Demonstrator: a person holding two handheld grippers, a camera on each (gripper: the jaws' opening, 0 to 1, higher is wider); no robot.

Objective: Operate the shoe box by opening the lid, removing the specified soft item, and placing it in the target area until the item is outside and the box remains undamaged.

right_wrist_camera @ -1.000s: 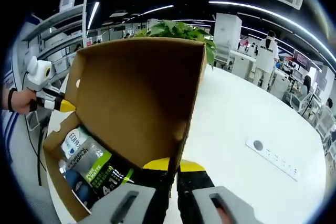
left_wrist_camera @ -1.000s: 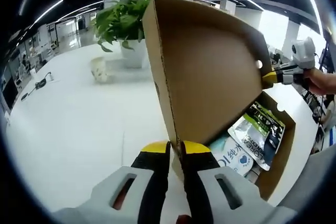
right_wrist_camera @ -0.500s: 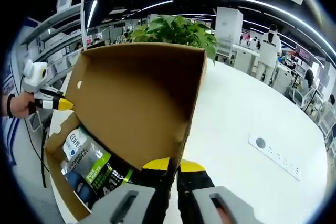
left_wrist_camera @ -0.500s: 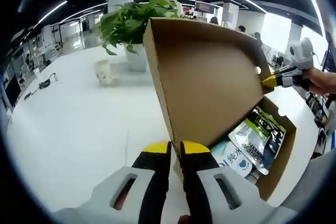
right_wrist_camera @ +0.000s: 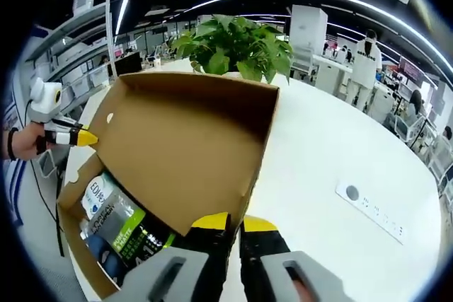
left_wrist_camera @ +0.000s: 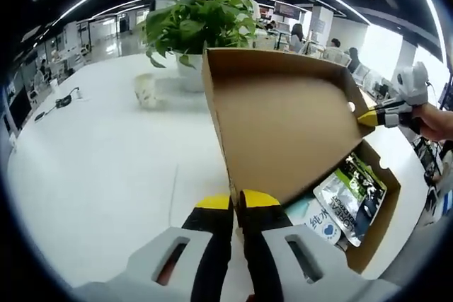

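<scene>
A brown cardboard shoe box [left_wrist_camera: 376, 223] lies on the white table with its hinged lid [left_wrist_camera: 283, 125] raised and leaning back. My left gripper [left_wrist_camera: 237, 203] is shut on the lid's near corner. At the lid's other corner, the right gripper [left_wrist_camera: 374, 117] pinches the edge with yellow tips. In the right gripper view, my right gripper [right_wrist_camera: 233, 223] is shut on the lid [right_wrist_camera: 184, 146], and the left gripper [right_wrist_camera: 71, 136] holds the far corner. Soft packets [left_wrist_camera: 350, 187] lie inside the box [right_wrist_camera: 76, 245]: a green-and-black pouch [right_wrist_camera: 131, 228] and a white-and-blue pack [left_wrist_camera: 313, 217].
A potted green plant [left_wrist_camera: 202, 22] stands behind the lid, with a small paper cup [left_wrist_camera: 147, 91] beside it. A white socket strip [right_wrist_camera: 371, 211] lies on the table [right_wrist_camera: 340, 153] to the right. Desks and people fill the office behind.
The lid has swung further back and lower with both grippers holding it. More of the plant now shows above its edge.
</scene>
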